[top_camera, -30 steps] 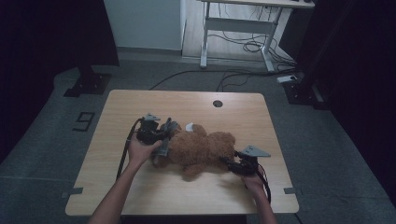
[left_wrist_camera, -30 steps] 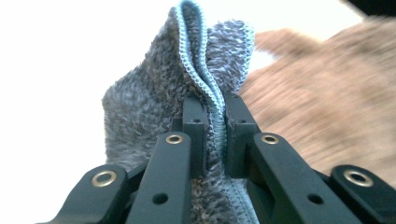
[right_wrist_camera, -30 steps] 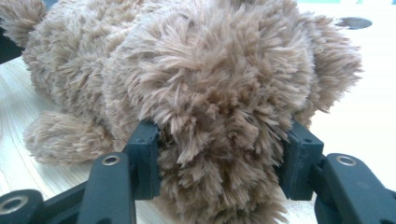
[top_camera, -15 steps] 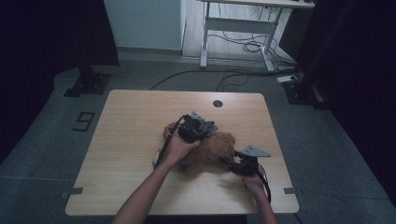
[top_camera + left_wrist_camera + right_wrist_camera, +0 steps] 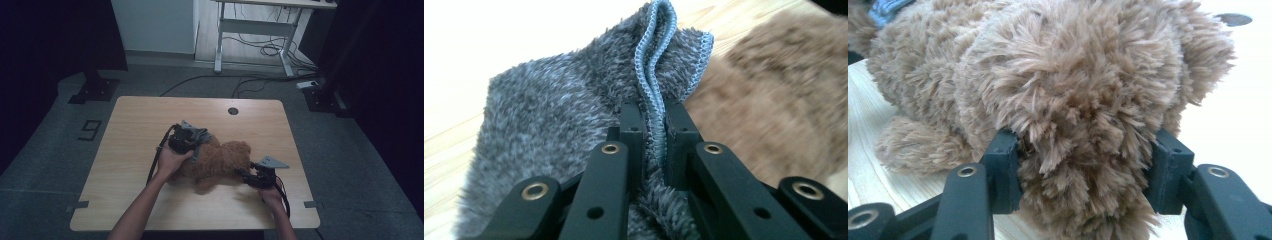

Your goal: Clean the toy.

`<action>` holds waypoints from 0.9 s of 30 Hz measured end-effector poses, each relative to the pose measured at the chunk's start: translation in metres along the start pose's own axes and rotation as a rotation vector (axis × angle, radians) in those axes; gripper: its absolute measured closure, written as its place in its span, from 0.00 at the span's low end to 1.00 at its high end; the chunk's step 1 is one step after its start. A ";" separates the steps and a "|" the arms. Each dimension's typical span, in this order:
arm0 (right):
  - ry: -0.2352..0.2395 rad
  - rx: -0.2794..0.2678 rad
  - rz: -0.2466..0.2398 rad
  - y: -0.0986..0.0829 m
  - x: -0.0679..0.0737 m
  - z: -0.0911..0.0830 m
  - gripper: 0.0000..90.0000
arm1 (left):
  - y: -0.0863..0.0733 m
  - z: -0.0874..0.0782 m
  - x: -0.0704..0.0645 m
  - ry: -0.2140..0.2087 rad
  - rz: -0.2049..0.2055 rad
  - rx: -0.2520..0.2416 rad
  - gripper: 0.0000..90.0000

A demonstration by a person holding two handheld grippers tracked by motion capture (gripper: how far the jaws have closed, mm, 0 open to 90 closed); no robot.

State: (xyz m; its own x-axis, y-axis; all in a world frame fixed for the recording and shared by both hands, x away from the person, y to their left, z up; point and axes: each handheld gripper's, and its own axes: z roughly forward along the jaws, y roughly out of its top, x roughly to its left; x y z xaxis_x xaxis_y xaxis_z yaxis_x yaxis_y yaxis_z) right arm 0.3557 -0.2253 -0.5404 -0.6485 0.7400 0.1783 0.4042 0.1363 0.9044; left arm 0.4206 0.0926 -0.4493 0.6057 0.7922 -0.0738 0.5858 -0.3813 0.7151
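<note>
With the left gripper (image 5: 651, 145) pinching the grey cloth (image 5: 574, 105) and the right gripper (image 5: 1083, 170) clamping the teddy bear (image 5: 220, 160), the thin hem may slip free under tension.

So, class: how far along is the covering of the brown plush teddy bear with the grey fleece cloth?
Done: the left gripper has pinched the grey fleece cloth by its hem and carried it over the brown plush teddy bear. In hand: the right gripper grips the bear's head on the wooden table. Left: spreading the bunched cloth across the bear.
</note>
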 end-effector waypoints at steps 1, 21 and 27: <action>0.000 0.000 0.001 0.000 0.000 0.000 0.48 | -0.006 -0.003 0.005 0.009 -0.013 -0.003 0.90; 0.002 -0.004 0.012 0.000 -0.001 0.001 0.49 | -0.068 0.012 0.050 0.002 -0.155 0.091 0.89; 0.003 -0.005 0.011 0.000 -0.001 0.001 0.49 | -0.054 -0.013 0.052 0.002 -0.157 0.035 0.89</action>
State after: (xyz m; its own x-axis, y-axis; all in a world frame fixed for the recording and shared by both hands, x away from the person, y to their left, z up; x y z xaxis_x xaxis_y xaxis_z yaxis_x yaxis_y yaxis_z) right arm 0.3572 -0.2257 -0.5413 -0.6462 0.7393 0.1895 0.4079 0.1246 0.9045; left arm 0.4134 0.1600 -0.4826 0.5043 0.8443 -0.1811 0.6917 -0.2694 0.6700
